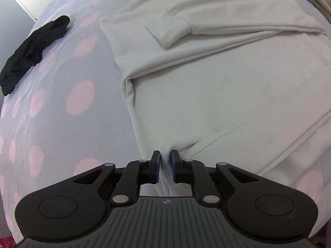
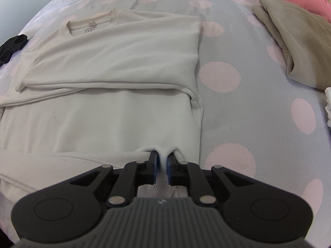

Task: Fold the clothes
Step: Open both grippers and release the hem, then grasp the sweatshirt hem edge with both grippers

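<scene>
While both bottom corners of the white sweatshirt are pinched, the fold of hem toward collar is in hand; next, lift both evenly and carry forward. Left hand-held gripper and right hand-held gripper stand nearly closed, each clamping hem fabric. Ahead, sleeves lie folded across the chest on the bed.

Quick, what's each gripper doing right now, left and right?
Left gripper: closed on the sweater hem, fabric pinched between its pads.
Right gripper: closed on the sweater hem too.
</scene>
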Demonstrator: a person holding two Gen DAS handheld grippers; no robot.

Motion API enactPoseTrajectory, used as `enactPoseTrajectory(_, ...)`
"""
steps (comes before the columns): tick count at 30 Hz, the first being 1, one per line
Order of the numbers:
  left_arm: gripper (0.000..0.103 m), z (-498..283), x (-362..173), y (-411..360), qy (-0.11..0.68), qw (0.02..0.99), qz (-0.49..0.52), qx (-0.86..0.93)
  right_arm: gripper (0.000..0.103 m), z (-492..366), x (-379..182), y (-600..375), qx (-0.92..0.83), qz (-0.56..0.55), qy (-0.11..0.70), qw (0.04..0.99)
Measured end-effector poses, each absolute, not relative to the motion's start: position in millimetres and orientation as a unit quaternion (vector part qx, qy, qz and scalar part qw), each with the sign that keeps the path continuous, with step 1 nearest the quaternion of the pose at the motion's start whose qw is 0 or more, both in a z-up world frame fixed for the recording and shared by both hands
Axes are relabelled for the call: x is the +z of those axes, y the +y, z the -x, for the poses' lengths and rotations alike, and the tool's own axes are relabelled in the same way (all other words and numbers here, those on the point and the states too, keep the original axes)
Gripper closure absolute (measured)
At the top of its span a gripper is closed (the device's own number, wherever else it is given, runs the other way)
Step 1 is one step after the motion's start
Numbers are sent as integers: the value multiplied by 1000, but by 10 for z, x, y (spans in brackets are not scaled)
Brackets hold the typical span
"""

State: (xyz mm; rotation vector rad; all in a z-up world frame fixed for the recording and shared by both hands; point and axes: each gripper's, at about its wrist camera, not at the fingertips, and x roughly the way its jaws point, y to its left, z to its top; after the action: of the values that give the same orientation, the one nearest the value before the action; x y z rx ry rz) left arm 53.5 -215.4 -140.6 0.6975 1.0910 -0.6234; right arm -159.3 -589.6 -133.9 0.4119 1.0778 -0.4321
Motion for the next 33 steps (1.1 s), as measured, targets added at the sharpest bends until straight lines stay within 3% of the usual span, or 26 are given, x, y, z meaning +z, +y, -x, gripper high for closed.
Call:
enactPoseTrajectory(3,82,-480,-1258,-2095,485,769,-308,-281,83,1680,-1240,-5882,-209,-182,496,823)
enactPoseTrajectory(5,77,-416,-1169,-2057,470,779,-308,-279,66,1744,-1181,-5851,-224,-154,493,827)
enactPoseTrajectory(9,76,-206,-989,-2034,427,793,-318,-296,65,1899,-1072,-5777,-225,-132,472,842)
enactPoseTrajectory(13,58,72,-897,-2077,383,792,-339,-332,66,2013,-945,-5510,-207,-65,444,869)
enactPoseTrajectory(20,50,573,-1033,-2199,322,760,-408,-390,65,2196,-913,-4878,-133,89,410,898)
enactPoseTrajectory(26,49,891,-1458,-2294,294,712,-513,-380,64,2313,-1203,-4362,-68,234,417,875)
enactPoseTrajectory(33,49,1097,-1774,-2339,189,718,-571,-349,63,2311,-1591,-4107,-50,343,428,835)
